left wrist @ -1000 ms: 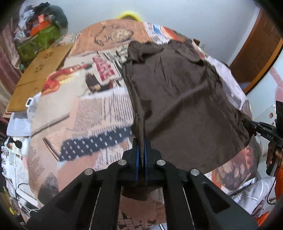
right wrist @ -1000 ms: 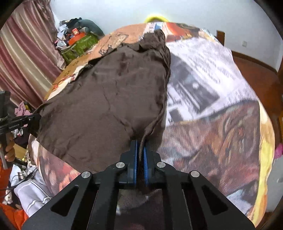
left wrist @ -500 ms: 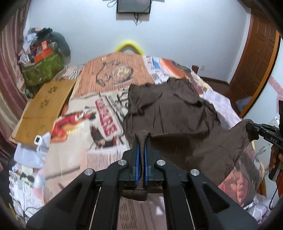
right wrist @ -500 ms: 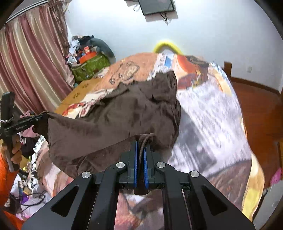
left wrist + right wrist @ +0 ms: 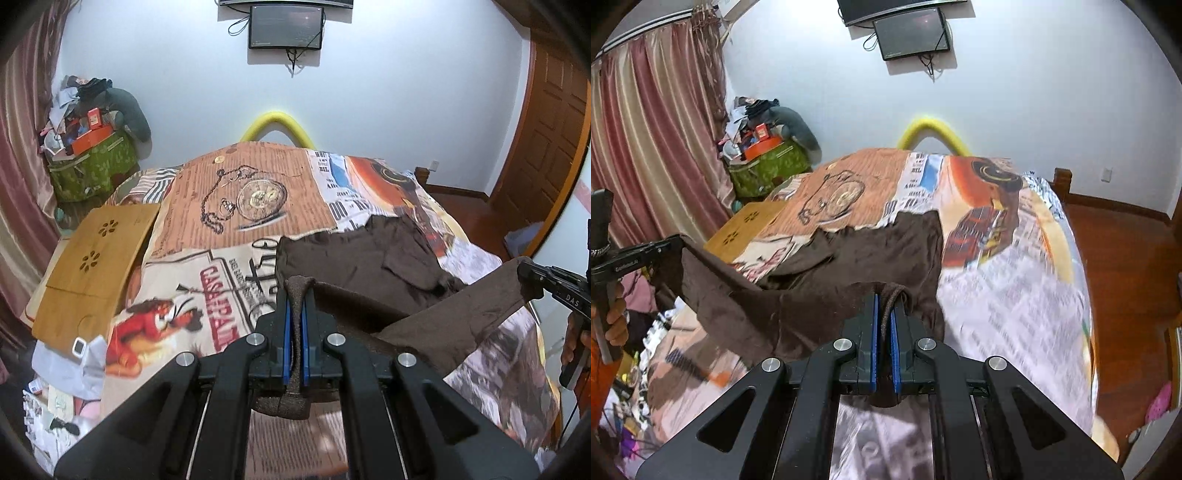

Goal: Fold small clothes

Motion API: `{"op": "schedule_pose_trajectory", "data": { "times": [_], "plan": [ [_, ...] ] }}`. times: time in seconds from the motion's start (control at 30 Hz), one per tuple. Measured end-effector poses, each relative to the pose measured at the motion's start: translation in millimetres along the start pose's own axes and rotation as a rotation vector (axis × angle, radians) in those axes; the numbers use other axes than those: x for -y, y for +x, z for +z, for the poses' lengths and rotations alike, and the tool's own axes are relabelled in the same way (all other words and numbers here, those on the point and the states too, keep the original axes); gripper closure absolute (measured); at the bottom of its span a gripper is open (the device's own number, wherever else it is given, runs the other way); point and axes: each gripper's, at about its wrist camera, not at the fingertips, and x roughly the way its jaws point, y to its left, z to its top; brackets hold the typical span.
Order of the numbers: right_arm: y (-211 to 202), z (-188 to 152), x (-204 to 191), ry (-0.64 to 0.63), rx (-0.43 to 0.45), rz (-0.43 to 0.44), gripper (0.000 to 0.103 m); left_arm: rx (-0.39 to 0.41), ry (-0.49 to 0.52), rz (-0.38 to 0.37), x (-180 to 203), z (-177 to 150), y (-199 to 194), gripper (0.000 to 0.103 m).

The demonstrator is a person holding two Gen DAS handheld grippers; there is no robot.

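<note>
A dark brown garment (image 5: 373,269) lies partly on the printed bedspread (image 5: 207,258); its far end rests on the bed and its near edge is lifted in the air. My left gripper (image 5: 294,299) is shut on one near corner of the garment. My right gripper (image 5: 885,299) is shut on the other near corner of the garment (image 5: 871,266). The near edge hangs stretched between the two. The right gripper also shows at the right of the left wrist view (image 5: 532,280), and the left gripper at the left of the right wrist view (image 5: 670,245).
A wooden lap tray (image 5: 96,254) lies at the bed's left edge. A green bag piled with clutter (image 5: 92,166) stands in the far left corner by the curtain (image 5: 653,147). A screen (image 5: 286,26) hangs on the wall. A wooden door (image 5: 546,122) is at the right.
Both grippers have lifted the garment's near edge up off the bed and carried it toward the far end. The garment, flat before, now sags between them.
</note>
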Motion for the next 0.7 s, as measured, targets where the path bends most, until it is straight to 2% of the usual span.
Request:
{"op": "schedule_pose_trajectory", "data": {
  "times": [0.13,0.33,0.5,0.7],
  "plan": [
    [21,19,8,-0.012,0.000,-0.015,0.098,-0.009,-0.023,0.002,-6,18,32,0.099],
    [62,39,24,-0.006,-0.015,-0.033,0.098,-0.064,-0.047,0.023,-17,30,92,0.099],
    [102,43,42,0.030,-0.072,-0.071,0.098,-0.129,-0.090,0.037,-36,27,139,0.099],
    [137,30,55,0.033,-0.150,-0.104,0.098,-0.225,-0.123,0.064,-55,9,188,0.098]
  ]
}}
